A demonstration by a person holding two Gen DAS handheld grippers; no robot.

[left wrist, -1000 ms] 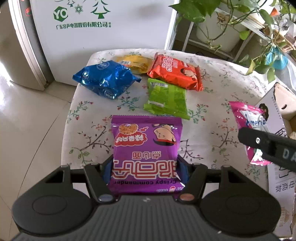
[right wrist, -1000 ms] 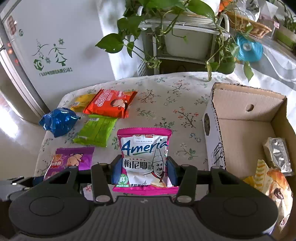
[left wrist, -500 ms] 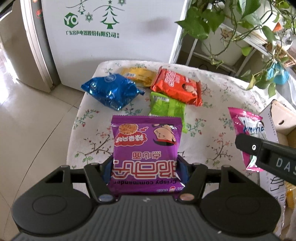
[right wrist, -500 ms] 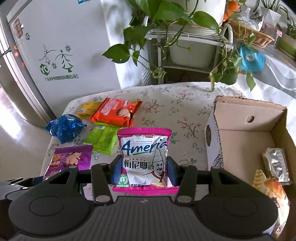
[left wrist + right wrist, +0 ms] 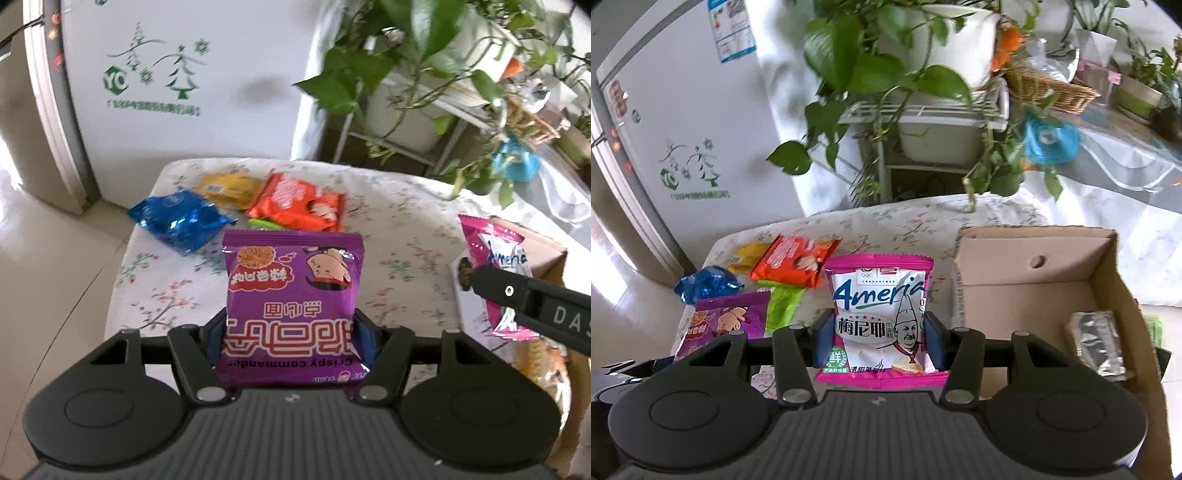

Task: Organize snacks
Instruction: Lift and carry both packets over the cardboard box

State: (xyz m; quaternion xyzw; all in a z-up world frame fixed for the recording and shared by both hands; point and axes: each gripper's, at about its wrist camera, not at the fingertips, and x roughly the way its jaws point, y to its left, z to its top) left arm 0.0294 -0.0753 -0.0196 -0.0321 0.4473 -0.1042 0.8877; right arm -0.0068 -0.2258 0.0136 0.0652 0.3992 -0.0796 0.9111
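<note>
While the blue foil packet (image 5: 177, 223), yellow packet (image 5: 229, 186) and orange packet (image 5: 299, 205) lie on the floral tablecloth (image 5: 399, 236), the left gripper (image 5: 290, 334) pinches the purple noodle-snack packet (image 5: 293, 295) above it. The right gripper (image 5: 875, 338) clamps the pink Ameria packet (image 5: 881, 314) beside the cardboard box (image 5: 1034, 291), which holds 1 silver packet (image 5: 1099, 343).

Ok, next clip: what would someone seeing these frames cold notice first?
Two bright packets held up close to the cameras: the left tongs are shut on a purple snack packet, the right tongs on a pink and white packet. Behind them, blue, yellow, orange and green packets lie clustered on the floral tablecloth. An open cardboard box sits at the right.
</note>
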